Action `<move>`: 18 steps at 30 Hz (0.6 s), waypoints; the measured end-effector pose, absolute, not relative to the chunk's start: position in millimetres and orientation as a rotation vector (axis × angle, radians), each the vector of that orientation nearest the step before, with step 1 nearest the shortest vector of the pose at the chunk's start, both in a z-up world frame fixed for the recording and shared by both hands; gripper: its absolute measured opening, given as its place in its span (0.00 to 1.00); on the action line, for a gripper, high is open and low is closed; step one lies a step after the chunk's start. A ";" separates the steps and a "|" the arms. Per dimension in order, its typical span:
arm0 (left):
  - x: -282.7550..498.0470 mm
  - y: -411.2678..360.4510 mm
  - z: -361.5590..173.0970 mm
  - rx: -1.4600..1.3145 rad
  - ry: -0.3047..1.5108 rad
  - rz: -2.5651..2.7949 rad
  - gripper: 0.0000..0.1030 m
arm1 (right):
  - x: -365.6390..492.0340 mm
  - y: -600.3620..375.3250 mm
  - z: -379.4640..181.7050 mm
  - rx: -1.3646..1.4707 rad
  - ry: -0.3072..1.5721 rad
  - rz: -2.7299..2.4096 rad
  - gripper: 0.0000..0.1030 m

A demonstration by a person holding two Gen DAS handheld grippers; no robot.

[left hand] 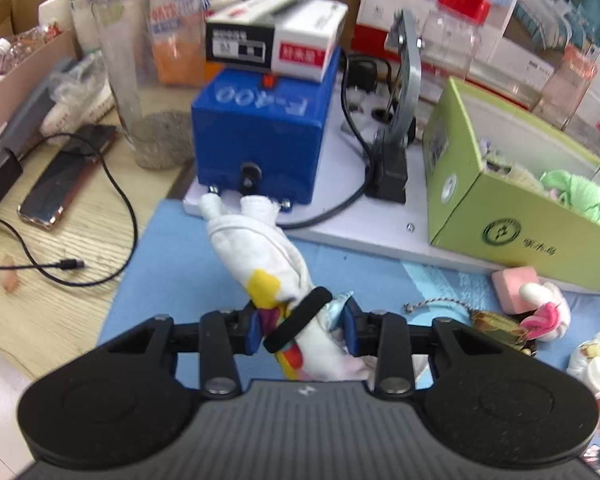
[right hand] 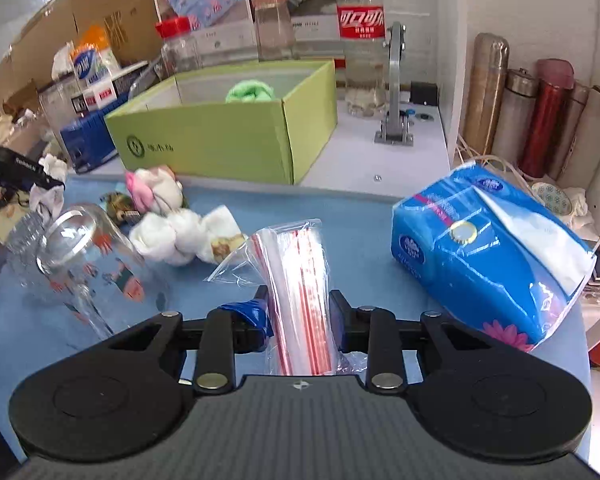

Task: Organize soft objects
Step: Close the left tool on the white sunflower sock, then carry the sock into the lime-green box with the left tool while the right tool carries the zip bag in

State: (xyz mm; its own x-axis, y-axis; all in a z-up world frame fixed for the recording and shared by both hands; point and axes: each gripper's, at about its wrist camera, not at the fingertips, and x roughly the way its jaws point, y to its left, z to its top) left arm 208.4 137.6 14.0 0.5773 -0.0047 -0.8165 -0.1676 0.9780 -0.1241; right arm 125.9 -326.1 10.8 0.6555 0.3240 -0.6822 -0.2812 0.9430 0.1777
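My left gripper (left hand: pixel 302 326) is shut on a white sock with coloured patches (left hand: pixel 256 252) and holds it above the blue mat (left hand: pixel 172 264); a black band (left hand: pixel 300 318) wraps the sock. My right gripper (right hand: pixel 300 312) is shut on a stack of clear zip bags with red stripes (right hand: pixel 300 276). The green box (left hand: pixel 500 208) stands to the right and holds green yarn (left hand: pixel 576 192); it also shows in the right wrist view (right hand: pixel 220 136). A pink-and-white soft toy (right hand: pixel 156 188) and white rolled socks (right hand: pixel 172 232) lie on the mat in front of the box.
A blue machine (left hand: pixel 260 132) with a cable stands behind the sock. A phone (left hand: pixel 64 184) and a tall plastic jar (left hand: pixel 148 80) are at left. A clear glass (right hand: pixel 88 256) lies at left, a blue tissue pack (right hand: pixel 488 256) at right, flasks (right hand: pixel 540 116) beyond.
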 end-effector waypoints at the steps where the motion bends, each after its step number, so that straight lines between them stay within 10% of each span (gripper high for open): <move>1: 209.1 137.6 22.3 -0.200 0.936 0.086 0.35 | 126.5 -325.3 19.3 0.067 0.761 0.345 0.13; 18: 349.1 21.3 84.8 -0.114 0.821 -0.121 0.35 | 320.9 -209.3 90.4 -0.059 0.626 0.505 0.15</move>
State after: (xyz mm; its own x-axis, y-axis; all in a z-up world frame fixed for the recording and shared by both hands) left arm 349.1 21.3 84.8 0.6754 -0.1519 -0.7217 0.0636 0.9869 -0.1482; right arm 320.9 -209.3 90.4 0.6936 0.4347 -0.5744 -0.4696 0.8775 0.0971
